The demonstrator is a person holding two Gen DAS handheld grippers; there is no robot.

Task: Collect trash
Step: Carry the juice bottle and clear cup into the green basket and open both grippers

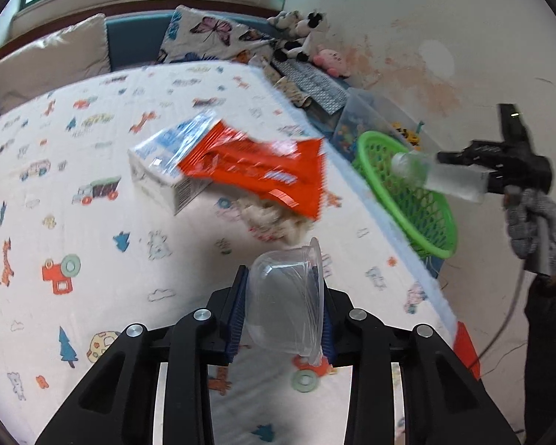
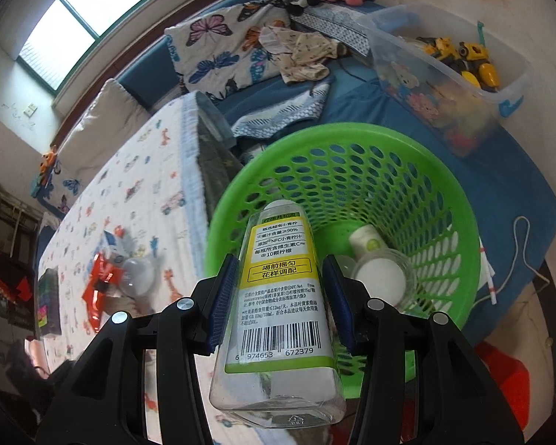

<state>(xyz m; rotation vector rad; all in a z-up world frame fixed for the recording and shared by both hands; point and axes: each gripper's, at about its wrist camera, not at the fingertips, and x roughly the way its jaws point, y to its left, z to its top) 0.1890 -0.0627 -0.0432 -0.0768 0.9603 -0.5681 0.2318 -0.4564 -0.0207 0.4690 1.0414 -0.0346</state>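
My left gripper is shut on a clear plastic cup and holds it above the patterned bed sheet. Ahead on the sheet lie an orange wrapper, a white and blue carton and a crumpled tissue. My right gripper is shut on a clear plastic bottle with a yellow label, held over the rim of the green basket. The basket holds a white cup and a small bottle. The left wrist view shows the right gripper, bottle and basket at right.
A clear toy bin stands beyond the basket on a blue mat. Pillows and plush toys line the far edge under the window. A red object lies on the floor by the basket.
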